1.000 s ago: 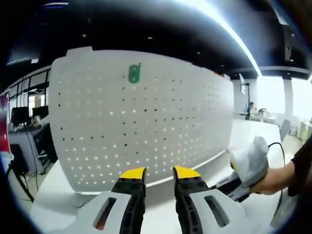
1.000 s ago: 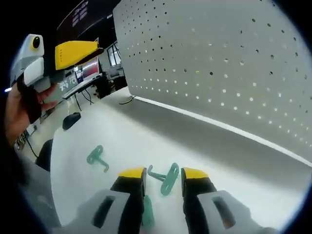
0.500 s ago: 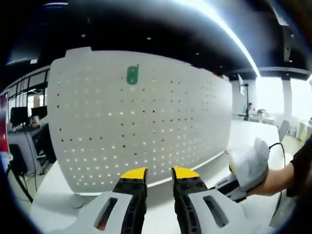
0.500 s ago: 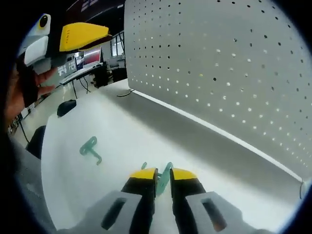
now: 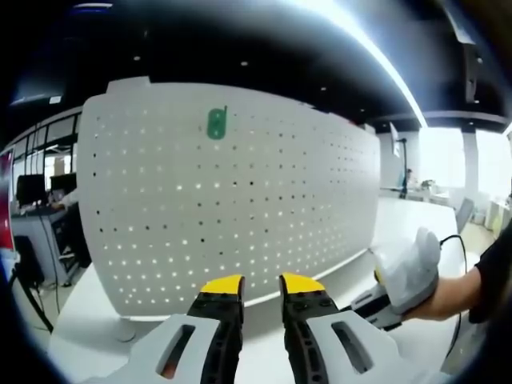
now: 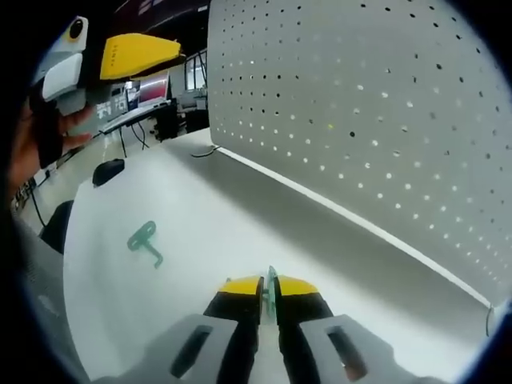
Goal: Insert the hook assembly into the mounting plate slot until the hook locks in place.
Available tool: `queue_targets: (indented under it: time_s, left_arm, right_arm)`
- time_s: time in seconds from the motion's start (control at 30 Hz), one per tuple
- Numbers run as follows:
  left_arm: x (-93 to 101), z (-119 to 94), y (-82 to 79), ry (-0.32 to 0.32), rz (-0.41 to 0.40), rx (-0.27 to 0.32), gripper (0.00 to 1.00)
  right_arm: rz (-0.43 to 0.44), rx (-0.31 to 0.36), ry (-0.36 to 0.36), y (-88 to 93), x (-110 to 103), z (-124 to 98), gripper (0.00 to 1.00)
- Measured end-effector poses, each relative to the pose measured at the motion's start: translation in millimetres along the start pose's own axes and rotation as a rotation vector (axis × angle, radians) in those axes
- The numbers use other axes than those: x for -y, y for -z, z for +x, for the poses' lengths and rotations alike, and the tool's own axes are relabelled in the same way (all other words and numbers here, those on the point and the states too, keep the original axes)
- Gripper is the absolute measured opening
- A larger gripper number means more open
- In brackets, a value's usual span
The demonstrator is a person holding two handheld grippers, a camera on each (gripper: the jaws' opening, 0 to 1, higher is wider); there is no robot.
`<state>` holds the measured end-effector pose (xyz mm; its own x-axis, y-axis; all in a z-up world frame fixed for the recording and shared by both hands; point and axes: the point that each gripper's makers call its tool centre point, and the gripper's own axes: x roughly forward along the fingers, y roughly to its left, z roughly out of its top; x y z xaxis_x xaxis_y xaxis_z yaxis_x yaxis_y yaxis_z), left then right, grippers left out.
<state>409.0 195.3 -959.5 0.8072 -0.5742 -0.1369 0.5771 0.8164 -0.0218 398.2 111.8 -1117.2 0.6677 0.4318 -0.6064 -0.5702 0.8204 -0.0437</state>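
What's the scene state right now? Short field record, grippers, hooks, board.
right gripper: shut on green hook, above the table
left gripper: jaws apart, nothing between them, facing pegboard
mounted hook: green, already on the pegboard, upper part
spare hook: green, lying flat on the table
pegboard: white, perforated, upright on the table

pegboard (image 5: 240, 192): looked like matt white painted metal
green hooks (image 6: 144, 242): looked like smooth plastic
table (image 6: 200, 216): was smooth, matt white
jaw tips: were matt yellow
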Motion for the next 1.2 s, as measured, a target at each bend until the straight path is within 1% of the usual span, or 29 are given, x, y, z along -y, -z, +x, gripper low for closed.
queue_targets:
  time_s: [0.1, 0.5, 0.9, 1.2]
  left_arm:
    - [-0.6, 0, 0.3, -0.002, 0.002, -0.001, 0.18]
    - [-1.9, 0, 2.0, -0.005, 0.004, -0.008, 0.17]
    - [0.9, 1, 1.9, 0.001, 0.007, -0.009, 0.17]
    - [3.1, 1, 1.5, 0.01, 0.013, -0.009, 0.17]
  right_arm:
    - [-0.023, -0.01, 0.004, 1.2, 0, 2, 0.04]
    - [-0.029, -0.012, 0.006, 0.0, 2, 5, 0.01]
    - [0.009, -0.01, 0.016, 1.0, 11, -2, 0.0]
    - [0.049, -0.031, 0.023, 10.1, 18, -10, 0.0]
